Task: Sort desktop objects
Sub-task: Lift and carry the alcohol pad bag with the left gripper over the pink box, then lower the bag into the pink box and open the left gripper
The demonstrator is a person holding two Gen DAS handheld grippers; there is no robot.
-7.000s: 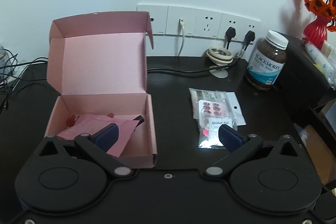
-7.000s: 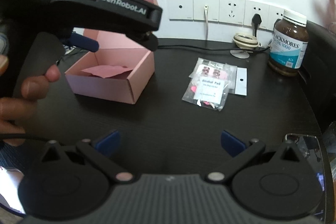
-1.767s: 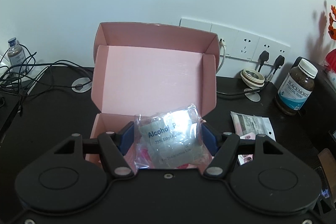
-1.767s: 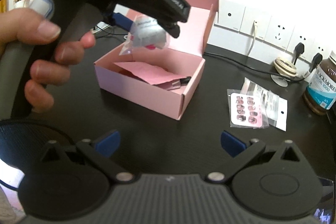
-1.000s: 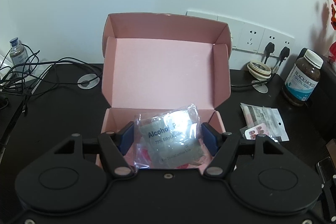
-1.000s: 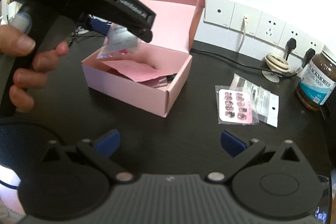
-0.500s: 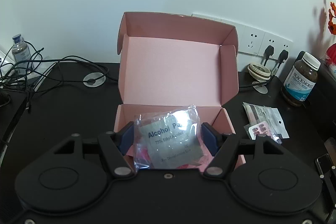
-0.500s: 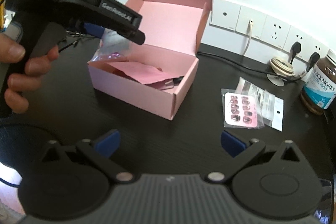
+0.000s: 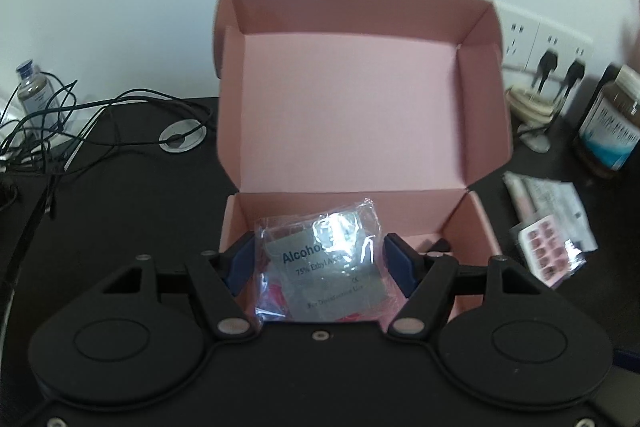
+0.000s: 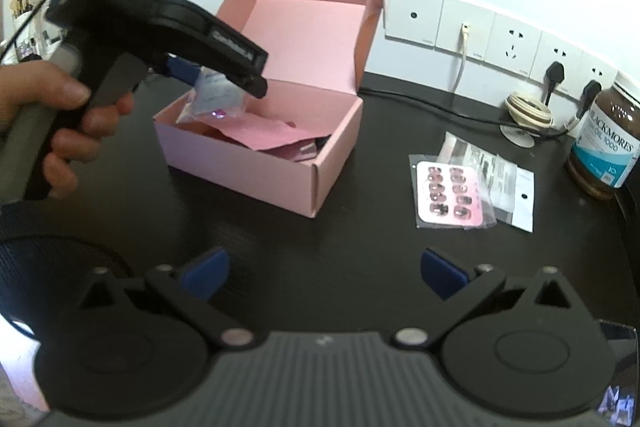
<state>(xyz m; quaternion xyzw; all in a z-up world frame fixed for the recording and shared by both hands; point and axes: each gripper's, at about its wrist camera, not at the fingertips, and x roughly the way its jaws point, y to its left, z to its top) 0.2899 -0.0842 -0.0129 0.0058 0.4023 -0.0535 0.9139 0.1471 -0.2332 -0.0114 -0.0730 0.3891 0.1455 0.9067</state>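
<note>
Now: left gripper (image 9: 320, 259) clamped on a clear packet (image 9: 322, 263), blue pads (image 9: 240, 261) pressing its two side edges, label reading "Alcohol" facing the camera. Packet held just above the open pink box (image 10: 264, 167), over the near-left corner as seen from the right wrist (image 10: 214, 99), not resting on anything inside. Box lid standing upright at the back, pink paper (image 10: 260, 133) and a dark item lying in the bottom. Left hand (image 10: 60, 123) wrapped round the grey handle, thumb on top, fingers curled beneath.

Right gripper (image 10: 324, 269) low over the black desk (image 10: 360, 235), fingers spread wide, nothing between them, well apart from box and packet.

To the right of the box, flat on the desk: a pink blister card (image 10: 450, 193) in a clear sleeve, overlapping a white printed bag (image 10: 508, 183). Farther right, a brown bottle (image 10: 606, 143) with a white cap and blue label, upright near the wall. Beside it a coiled cream cable (image 10: 526, 109) on a small disc. Along the wall, a row of white sockets (image 10: 496, 35), two with black plugs in, one with a white lead.

Left of the box, in the left wrist view: tangled black wires (image 9: 60, 131), a round grommet (image 9: 182, 141), and a small clear vial (image 9: 34, 91) at the far edge. Right part of that view smeared with blur, bottle label unreadable there.
</note>
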